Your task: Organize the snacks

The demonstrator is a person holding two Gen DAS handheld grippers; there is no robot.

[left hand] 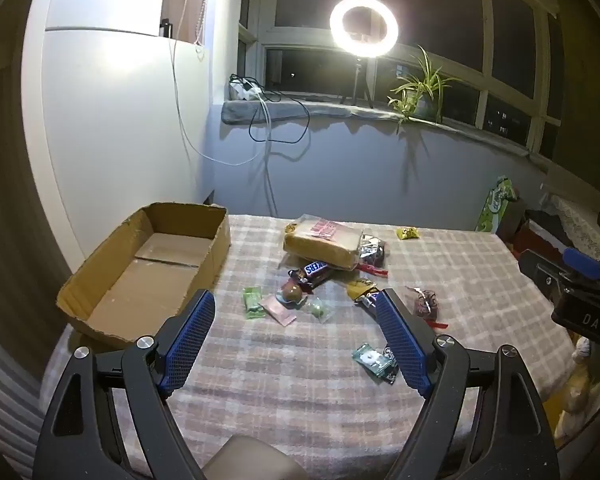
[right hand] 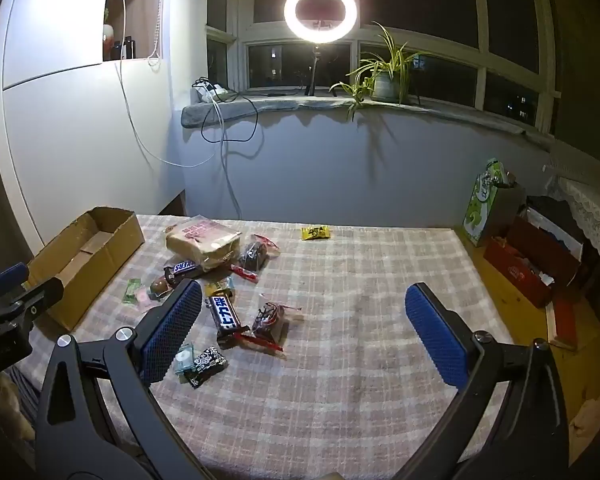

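Cardboard box [left hand: 148,268] beside scattered snacks [left hand: 320,276], plaid cloth [right hand: 360,320], grippers clear

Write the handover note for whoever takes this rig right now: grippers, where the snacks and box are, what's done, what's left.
Left gripper: open, empty, above the table.
Right gripper: open, empty, above the table.
Cardboard box: at the table's left edge, nothing in it.
Snacks: bread pack, Snickers bar, second bar and small wrapped sweets clustered mid-table; yellow packet alone at the far edge.
Done: nothing sorted yet.
Left: every snack still on the checked cloth; probably they go into the box.
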